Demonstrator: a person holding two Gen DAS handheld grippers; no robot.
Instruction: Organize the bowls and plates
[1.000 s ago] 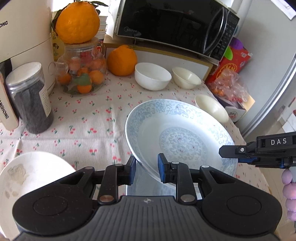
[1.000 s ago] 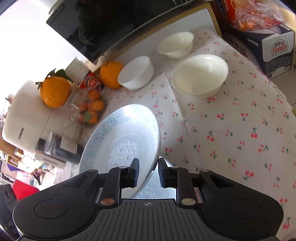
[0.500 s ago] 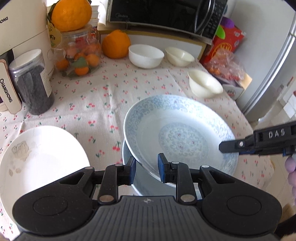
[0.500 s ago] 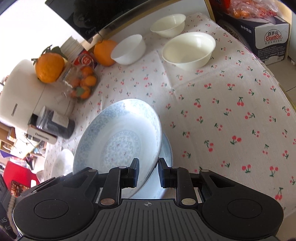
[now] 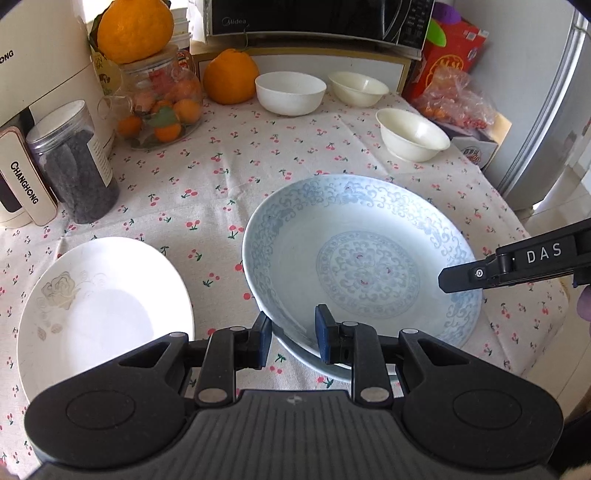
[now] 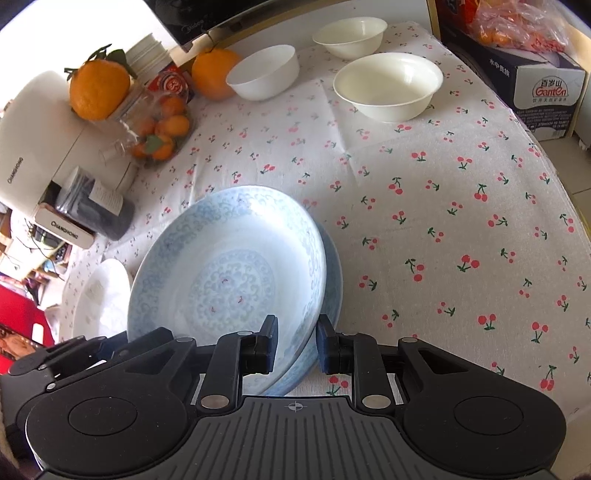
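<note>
Both grippers clamping blue-patterned plate point(image 5: 364, 258) rim, L gripper point(image 5: 291, 338) near side, R gripper point(image 6: 295, 345) opposite, second plate point(image 6: 330, 291) underneath on table point(image 6: 443, 206)

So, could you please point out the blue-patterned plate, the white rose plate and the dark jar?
blue-patterned plate point(image 5: 365, 273), left wrist view, centre medallion.
white rose plate point(image 5: 110, 314), left wrist view, bare middle.
dark jar point(image 5: 79, 173), left wrist view, its side.

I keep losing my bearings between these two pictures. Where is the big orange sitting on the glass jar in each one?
Left wrist view: the big orange is at the top left, on the glass jar.
Right wrist view: it is at the upper left, on the same jar.
Shared landmark: the blue patterned plate, low in the middle of both.
</note>
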